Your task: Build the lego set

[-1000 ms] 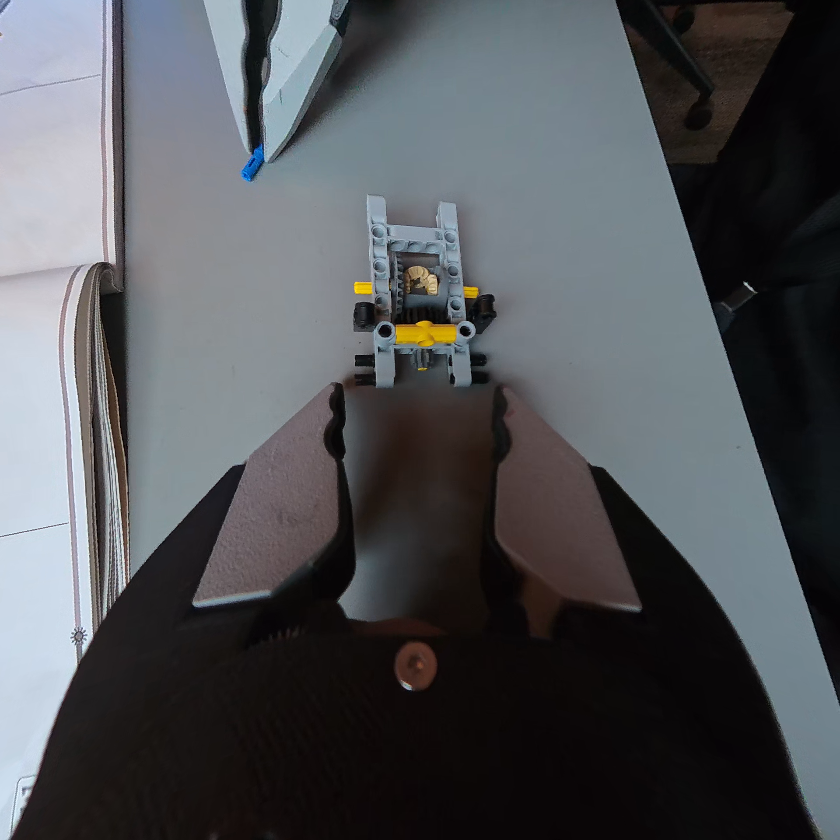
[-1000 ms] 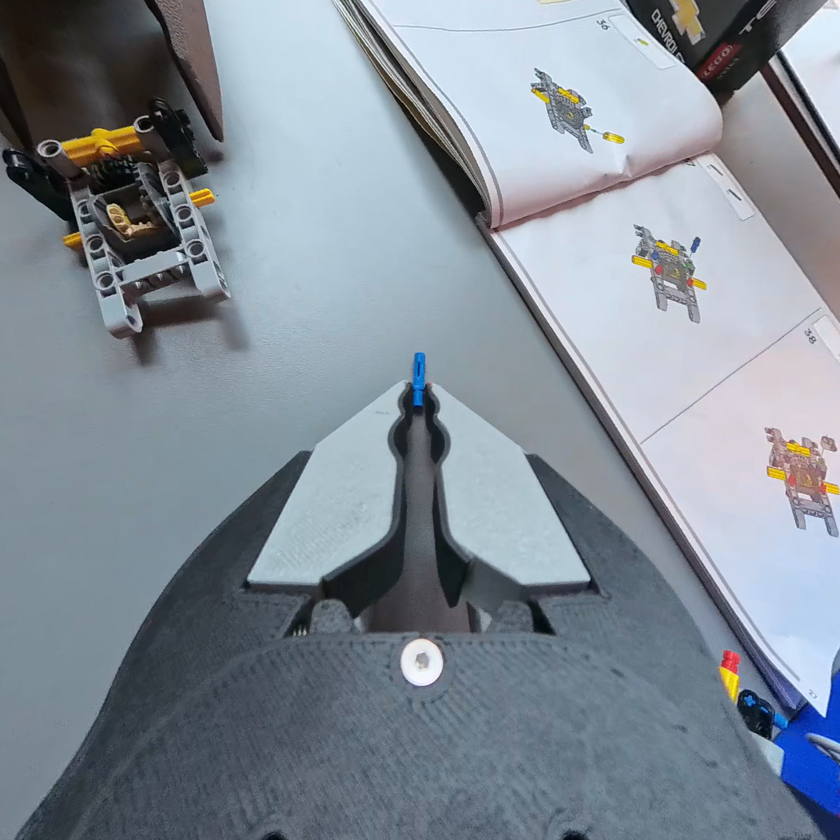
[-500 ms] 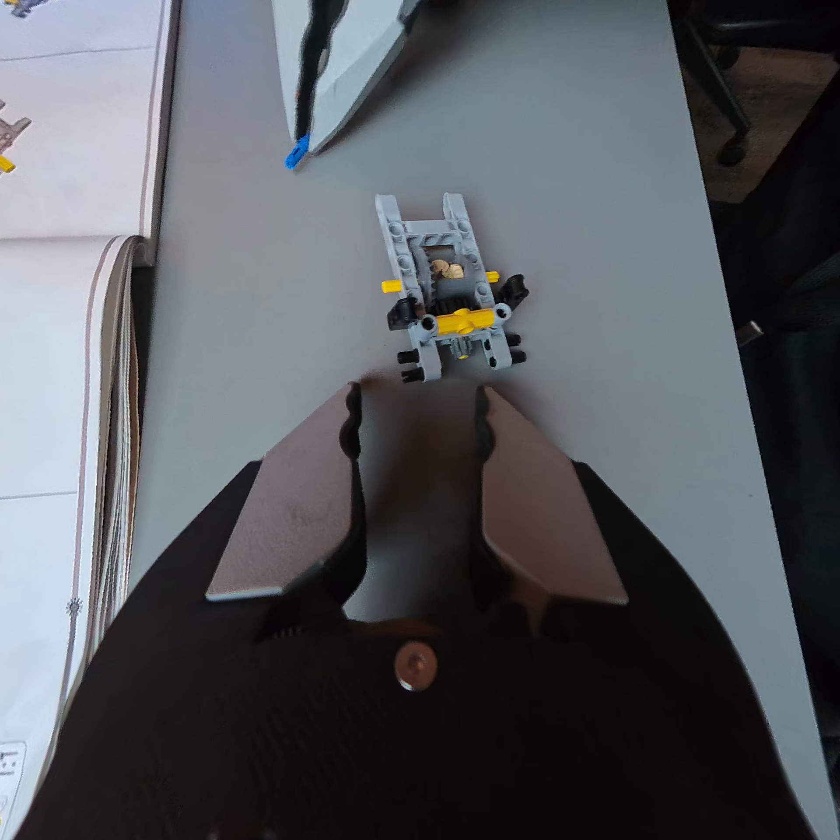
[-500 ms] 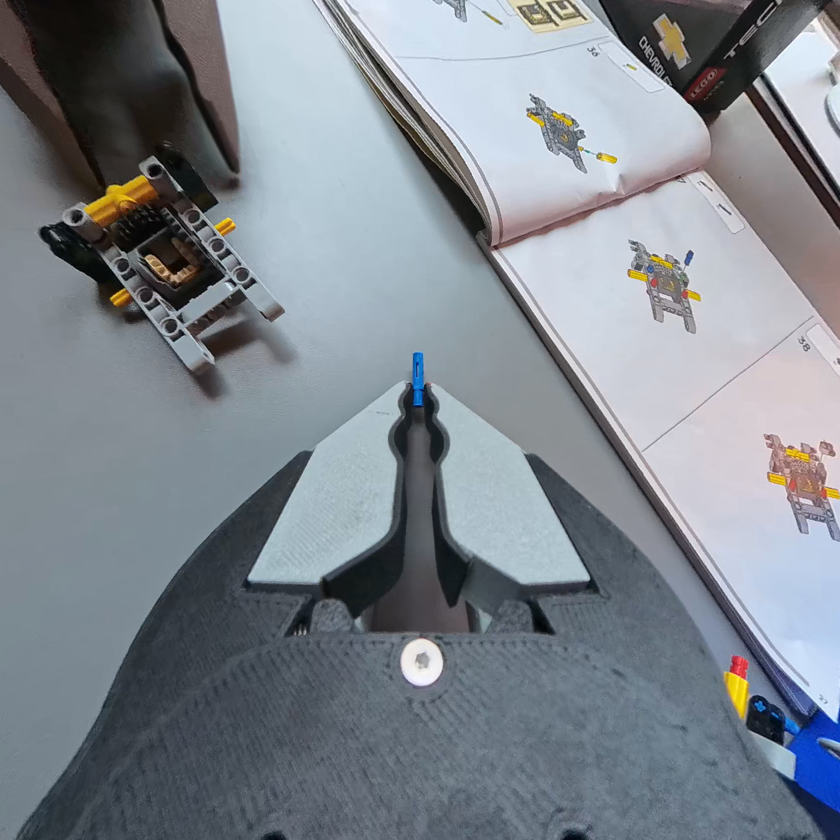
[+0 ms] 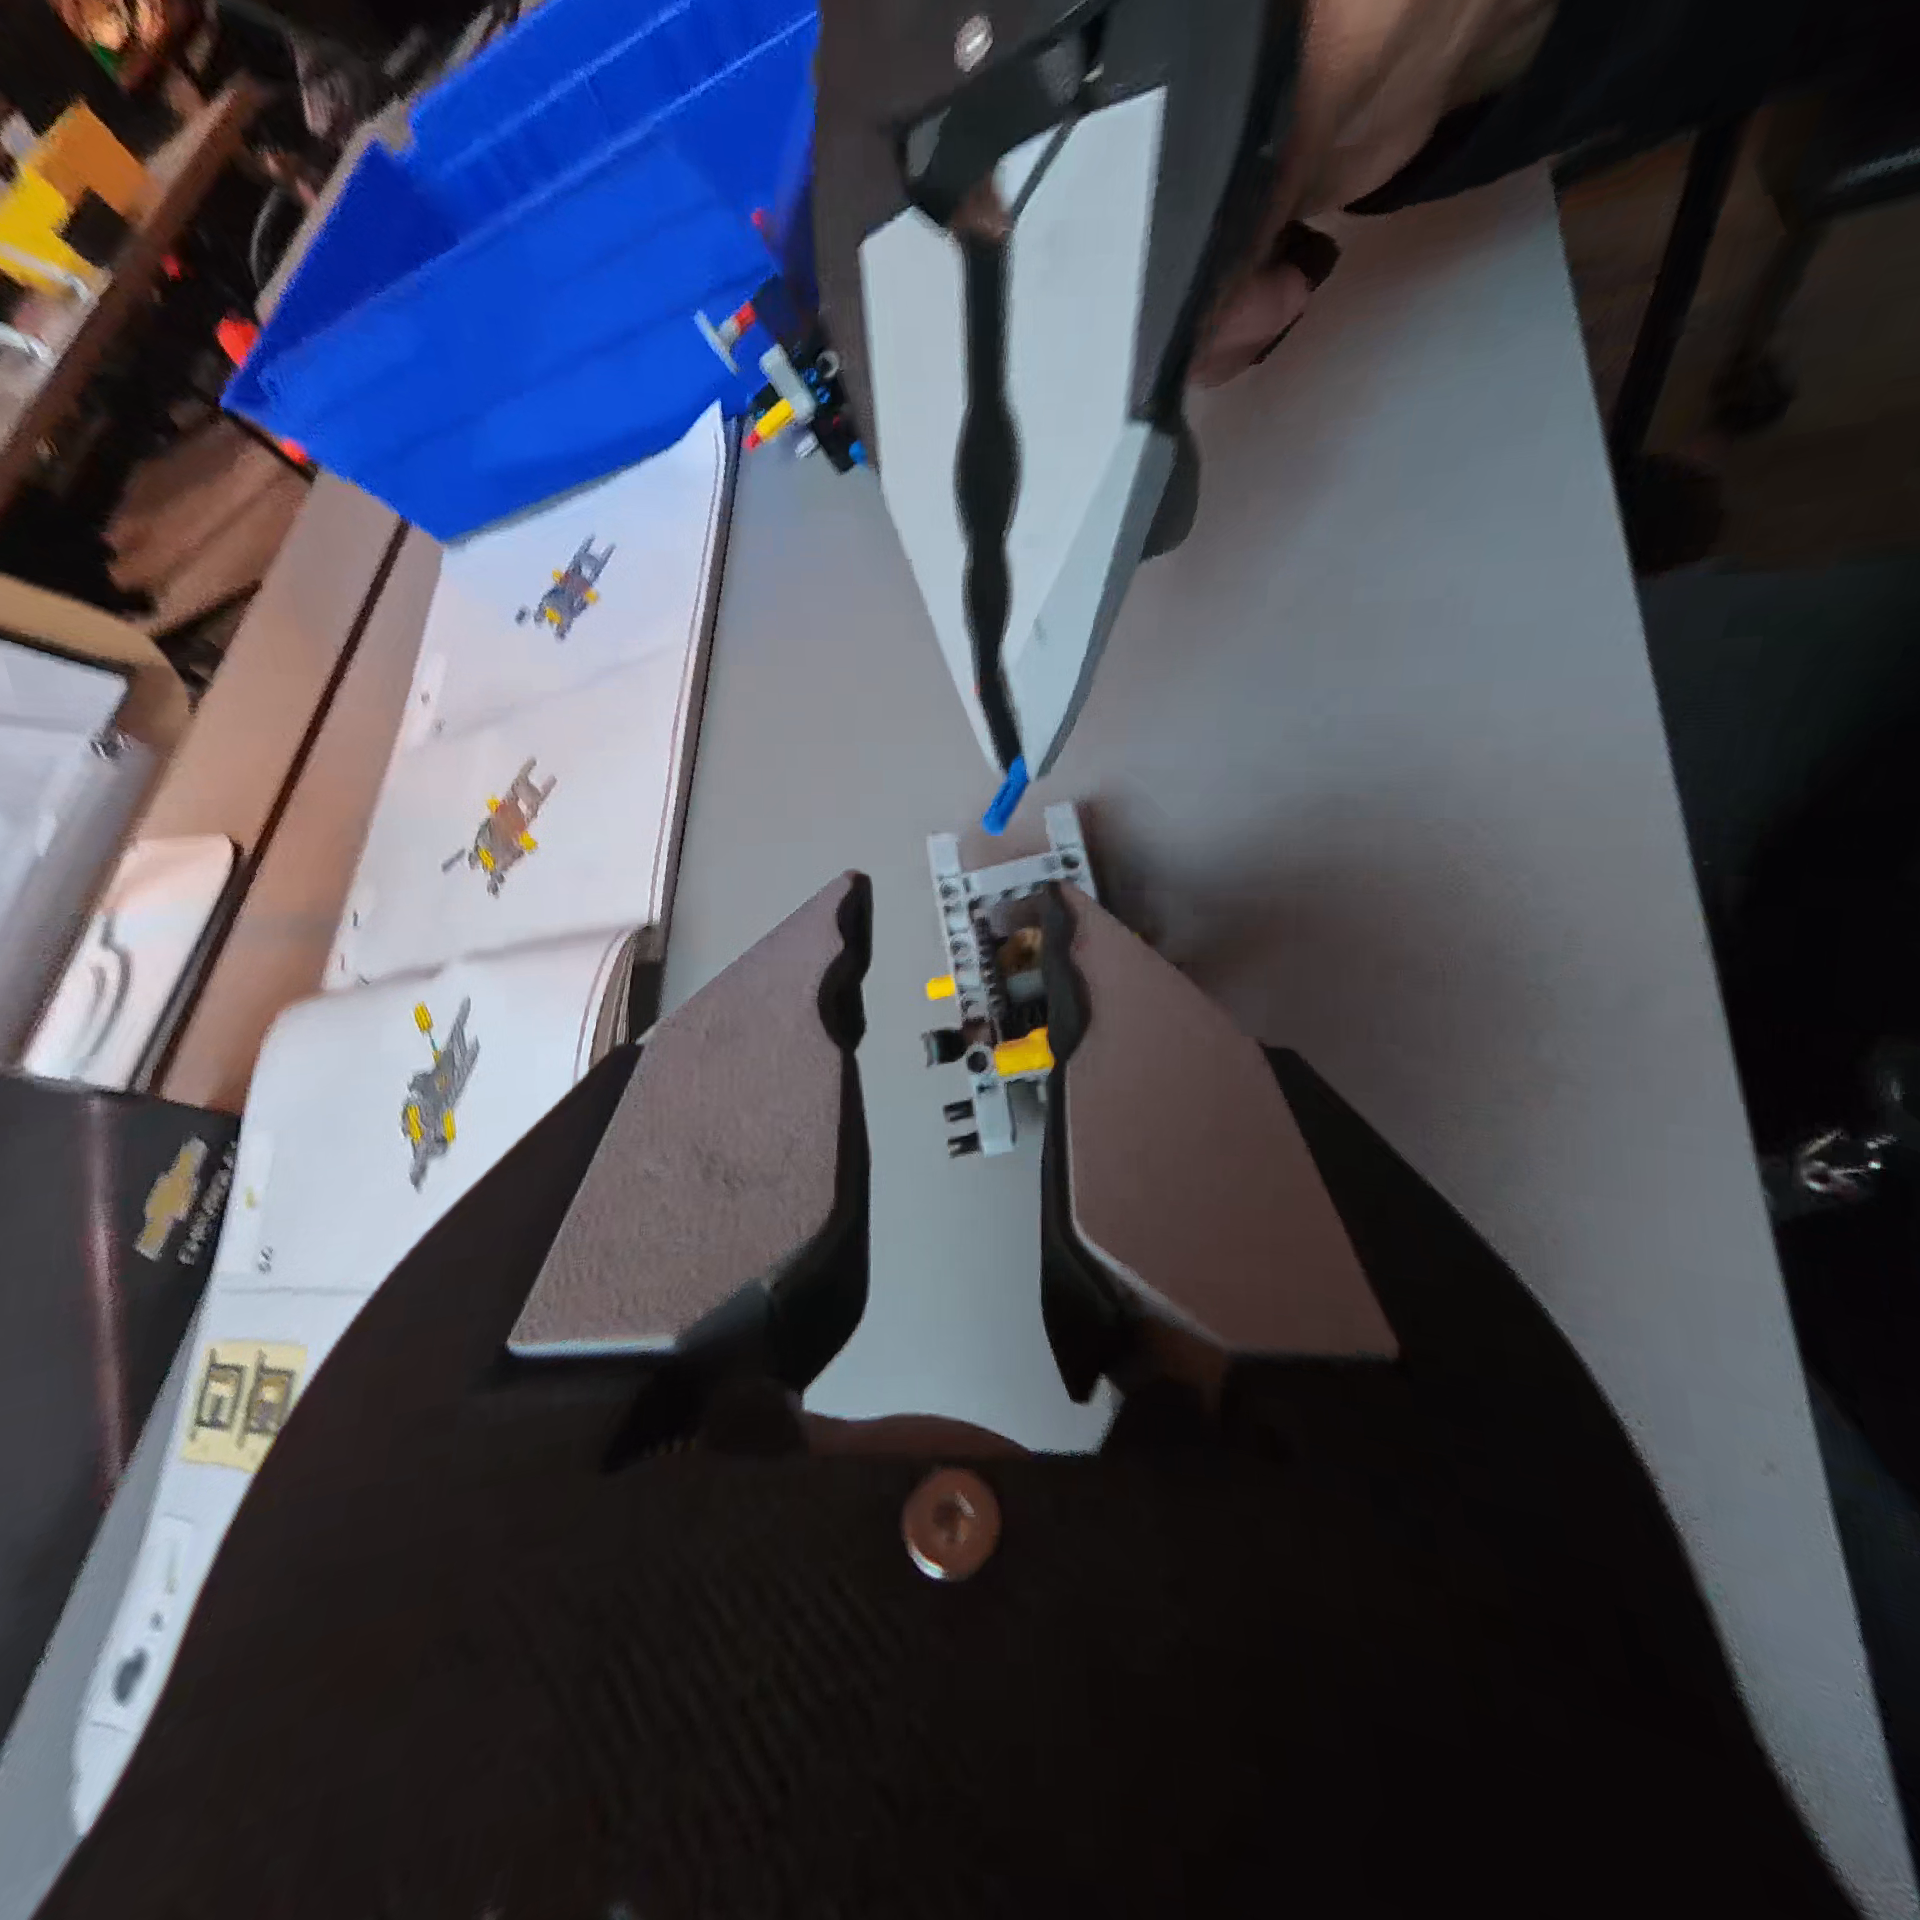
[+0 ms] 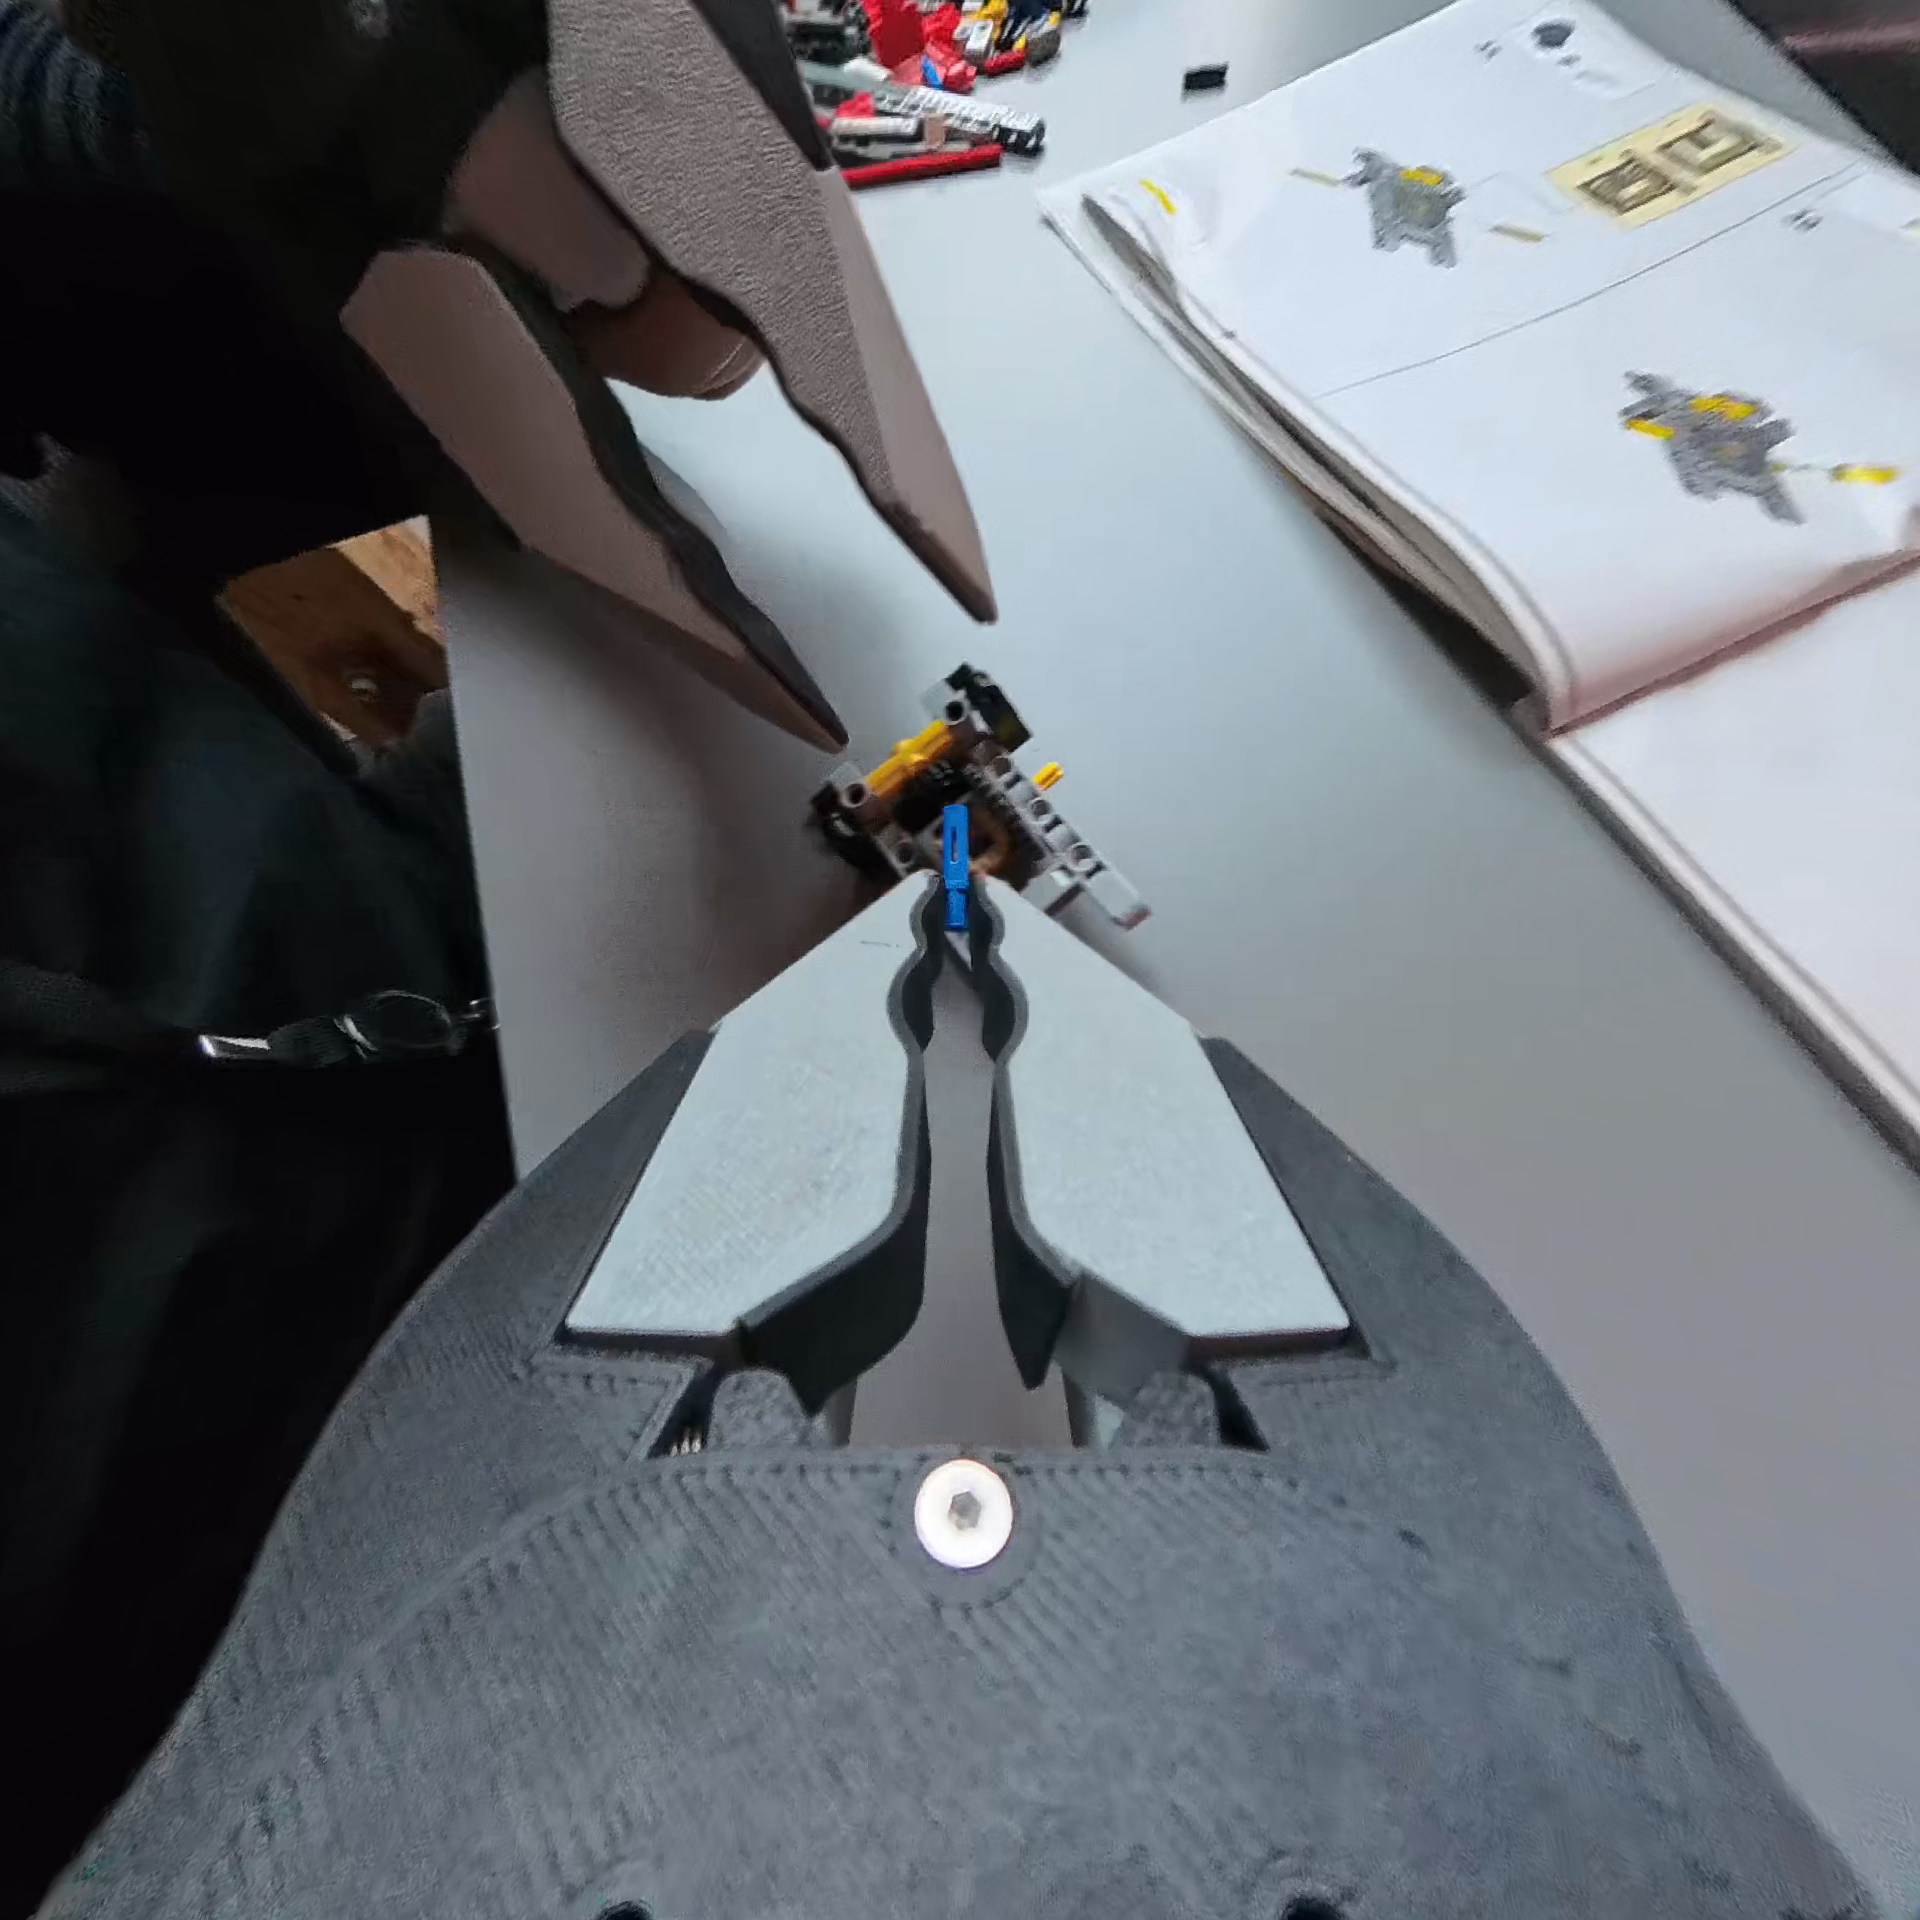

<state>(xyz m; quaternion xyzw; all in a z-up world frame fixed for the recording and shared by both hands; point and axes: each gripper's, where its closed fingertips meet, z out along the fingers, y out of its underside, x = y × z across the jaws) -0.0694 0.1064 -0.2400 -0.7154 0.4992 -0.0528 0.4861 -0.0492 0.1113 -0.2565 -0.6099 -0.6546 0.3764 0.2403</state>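
Pinched between the tips of the right gripper (image 6: 956, 902) is a small blue pin (image 6: 954, 864), its free end poking out toward the grey-and-yellow Technic frame (image 5: 1000, 982) that sits on the grey table (image 5: 1403, 883), near the table's edge. From the left wrist view the pin hangs just over the far end of the frame, close to touching; whether it actually touches I cannot tell. The left gripper (image 5: 951, 914) stands spread wide and holds nothing, one finger left of the frame and the other crossing over its right side.

This looks like the pin-fitting step: the frame needs steadying first, so the left gripper would have to close on its sides, then the pin must line up with one of the beam holes and be pushed straight in. The left finger over the frame may crowd the approach.

Further out, an open instruction booklet (image 6: 1558, 343) lies alongside. Beyond it are a blue bin (image 5: 540, 270), a few loose parts (image 5: 795, 400) beside it, a dark box (image 5: 114, 1226), and a heap of red and black pieces (image 6: 925, 94) at the far side.
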